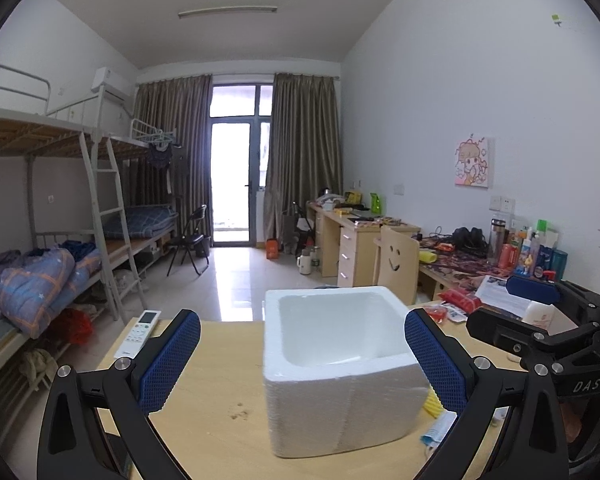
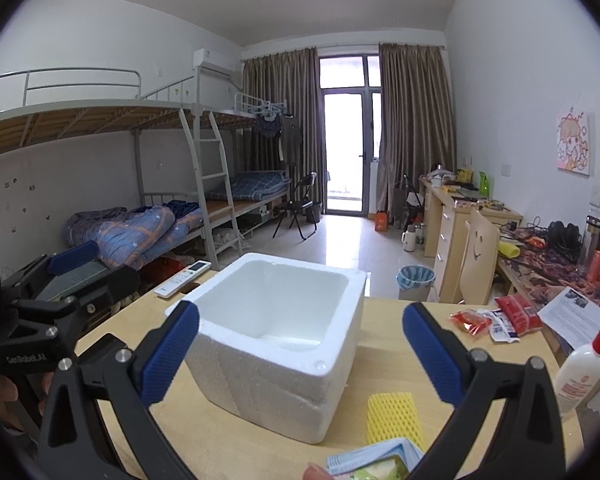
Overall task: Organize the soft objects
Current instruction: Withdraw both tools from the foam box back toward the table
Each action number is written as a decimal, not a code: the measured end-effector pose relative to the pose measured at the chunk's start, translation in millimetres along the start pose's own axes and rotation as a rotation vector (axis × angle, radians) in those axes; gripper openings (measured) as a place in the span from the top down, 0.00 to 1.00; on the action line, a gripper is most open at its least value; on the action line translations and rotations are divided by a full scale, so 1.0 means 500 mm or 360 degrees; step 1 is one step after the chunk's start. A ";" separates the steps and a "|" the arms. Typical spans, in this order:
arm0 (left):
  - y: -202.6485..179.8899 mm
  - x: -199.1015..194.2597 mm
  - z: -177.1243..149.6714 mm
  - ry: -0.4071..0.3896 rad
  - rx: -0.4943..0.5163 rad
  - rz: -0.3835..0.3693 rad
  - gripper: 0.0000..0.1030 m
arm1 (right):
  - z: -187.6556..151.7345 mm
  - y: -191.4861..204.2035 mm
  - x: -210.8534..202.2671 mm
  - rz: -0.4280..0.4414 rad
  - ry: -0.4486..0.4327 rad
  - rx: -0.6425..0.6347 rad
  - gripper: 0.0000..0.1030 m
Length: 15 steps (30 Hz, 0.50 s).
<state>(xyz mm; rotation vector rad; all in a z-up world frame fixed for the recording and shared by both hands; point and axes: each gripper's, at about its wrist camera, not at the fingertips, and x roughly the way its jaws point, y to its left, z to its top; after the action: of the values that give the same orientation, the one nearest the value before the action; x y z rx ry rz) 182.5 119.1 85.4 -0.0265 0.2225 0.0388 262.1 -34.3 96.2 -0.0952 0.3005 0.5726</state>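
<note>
Right wrist view: right gripper [image 2: 300,356] spread wide, holding nothing, over white foam box [image 2: 276,344], square, grainy, mid-desk [image 2: 228,440]. Yellow mesh foam sleeve [image 2: 394,416] and blue packet [image 2: 380,462] at near edge. Lotion bottle [image 2: 582,368], red snack packs [image 2: 516,314] crowd right edge. Left gripper [image 1: 302,360] also wide, holding nothing; remote [image 1: 138,332] at far-left corner.

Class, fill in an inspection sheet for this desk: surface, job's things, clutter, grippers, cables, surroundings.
Surface: light wooden desk, small stains.
Job's things: white foam box, open and empty; yellow foam net sleeve beside it; blue-edged packet at the near edge.
Clutter: remote control, red snack packets, lotion pump bottle, printed paper.
Grippers: left gripper open; right gripper open; both empty.
Cables: tangled on far desk.
Surroundings: bunk beds, folding chair, bin.
</note>
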 end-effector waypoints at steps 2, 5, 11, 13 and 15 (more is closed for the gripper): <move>-0.007 -0.011 -0.001 -0.0006 0.0002 -0.0002 0.01 | -0.003 -0.002 -0.012 -0.0004 -0.0009 -0.0010 0.00; -0.018 -0.027 -0.001 -0.0014 0.0005 -0.0007 0.01 | -0.007 -0.004 -0.029 0.0002 -0.0024 -0.0007 0.00; -0.031 -0.056 -0.014 -0.0041 -0.0016 -0.0024 0.01 | -0.024 -0.011 -0.058 -0.0010 -0.0046 -0.0001 0.00; -0.035 -0.066 -0.021 -0.0056 -0.0021 -0.0034 0.01 | -0.035 -0.012 -0.068 -0.0033 -0.0053 -0.0007 0.00; -0.038 -0.073 -0.023 -0.0073 -0.0028 -0.0034 0.01 | -0.049 -0.015 -0.079 -0.0064 -0.0061 -0.0007 0.00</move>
<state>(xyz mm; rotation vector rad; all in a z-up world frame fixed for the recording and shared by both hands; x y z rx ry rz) 145.3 98.6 82.9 -0.0453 0.1761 0.0203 228.3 -65.2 85.0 -0.0944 0.2593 0.5344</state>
